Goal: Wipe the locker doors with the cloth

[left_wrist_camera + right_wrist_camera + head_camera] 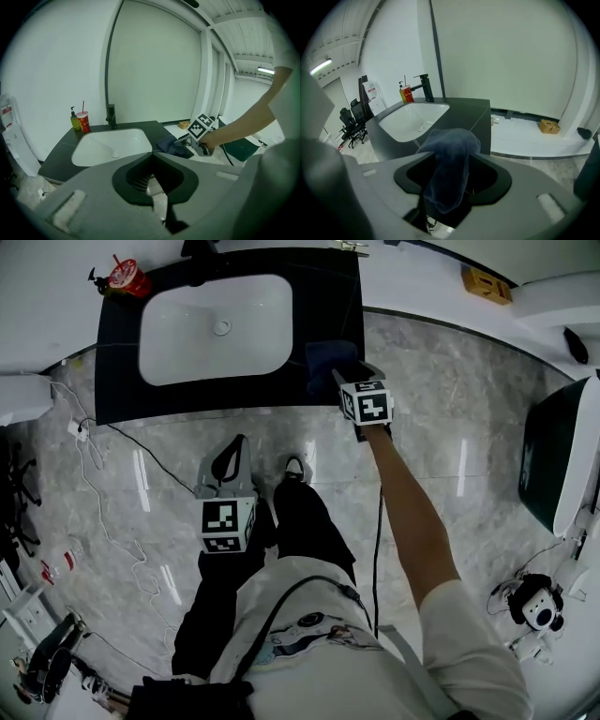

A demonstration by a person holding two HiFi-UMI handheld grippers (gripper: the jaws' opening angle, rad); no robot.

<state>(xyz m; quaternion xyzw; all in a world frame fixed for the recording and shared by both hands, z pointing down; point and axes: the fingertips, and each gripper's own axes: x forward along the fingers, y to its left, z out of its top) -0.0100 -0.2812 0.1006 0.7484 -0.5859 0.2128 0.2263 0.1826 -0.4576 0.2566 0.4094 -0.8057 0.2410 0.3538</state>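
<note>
My right gripper (452, 151) is shut on a dark blue cloth (449, 161), which bunches above the jaws and hangs down between them. In the head view this gripper (343, 374) holds the cloth (324, 358) over the right end of a black vanity counter (319, 296) with a white sink (216, 329). From the left gripper view, the cloth (169, 145) and the right gripper (183, 139) show beyond the sink. My left gripper (235, 448) hangs low over the marble floor, near the person's legs. Its jaws (153, 153) are shut with nothing between them. No locker door is clearly in view.
A red cup with a straw (128, 277) and a soap bottle (75, 122) stand at the counter's back left, by a black faucet (424, 87). A cardboard box (486, 283) lies on a white ledge. White cables (94, 484) trail over the floor at left. A dark tub (553, 465) stands right.
</note>
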